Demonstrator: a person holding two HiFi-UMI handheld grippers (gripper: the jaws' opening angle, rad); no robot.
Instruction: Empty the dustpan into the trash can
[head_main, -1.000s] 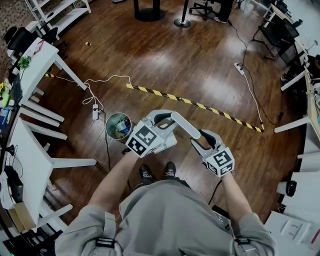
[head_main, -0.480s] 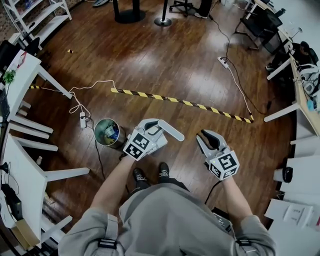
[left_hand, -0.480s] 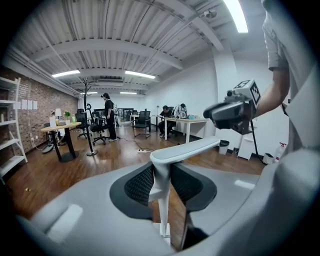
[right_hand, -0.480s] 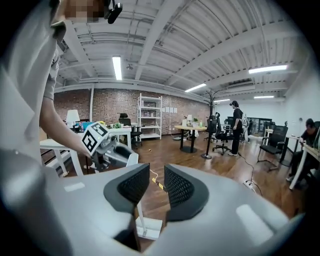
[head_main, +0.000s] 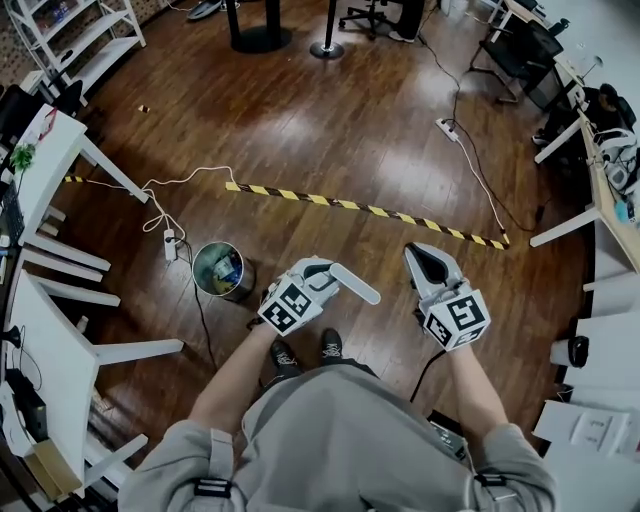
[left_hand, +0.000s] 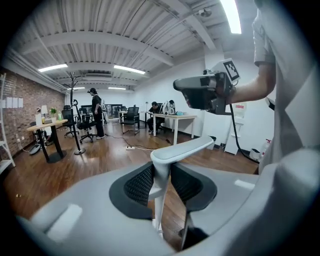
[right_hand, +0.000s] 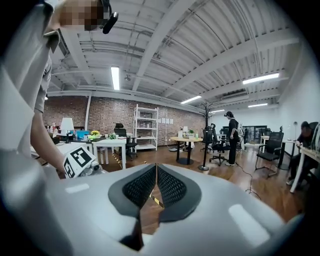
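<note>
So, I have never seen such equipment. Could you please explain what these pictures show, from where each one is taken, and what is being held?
There is no robot here: a person holds a hand tool with two fingers in each hand. The head view comes from a camera on the person's head, looking down. The two gripper views come from cameras riding on each tool, looking along its fingers. The left gripper grips a grey handle, probably the dustpan's; the pan itself is not visible. The right gripper has just closed its fingers, with nothing between them. On the wooden floor a small trash can with rubbish inside stands to the person's left, and a striped tape line runs across further ahead.
</note>
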